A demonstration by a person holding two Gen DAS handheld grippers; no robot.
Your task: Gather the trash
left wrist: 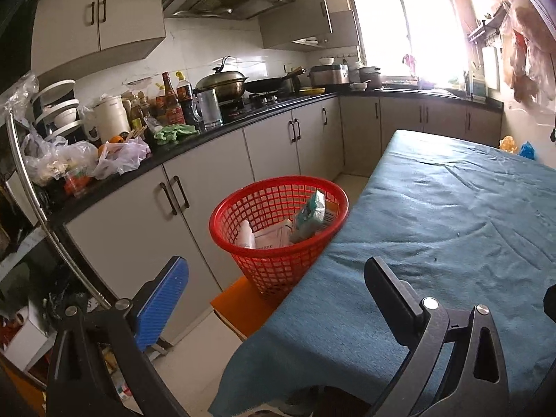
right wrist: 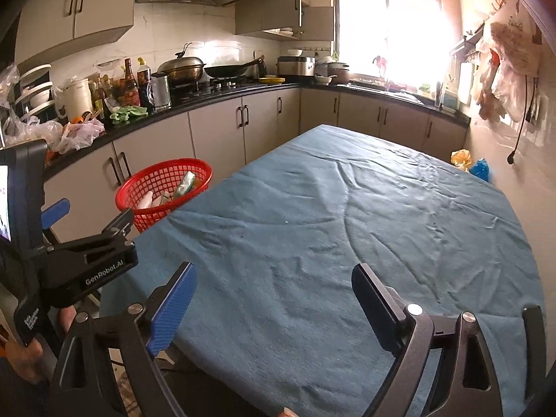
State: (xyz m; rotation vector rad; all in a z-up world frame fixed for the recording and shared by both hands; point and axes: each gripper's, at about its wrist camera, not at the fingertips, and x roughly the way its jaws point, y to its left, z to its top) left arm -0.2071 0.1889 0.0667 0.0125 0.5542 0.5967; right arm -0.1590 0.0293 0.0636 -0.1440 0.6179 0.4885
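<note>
i'm holding both grippers, left gripper [left wrist: 278, 299] and right gripper [right wrist: 274, 299], spread empty over the table [right wrist: 347, 226], since the trash is sitting in the red basket [left wrist: 278, 208].

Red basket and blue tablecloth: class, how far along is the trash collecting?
Done: the red basket beside the table already holds a green packet and white wrappers. In hand: nothing; the left gripper and right gripper are both open. Left: no trash shows on the blue tablecloth, so the job looks about finished.
</note>
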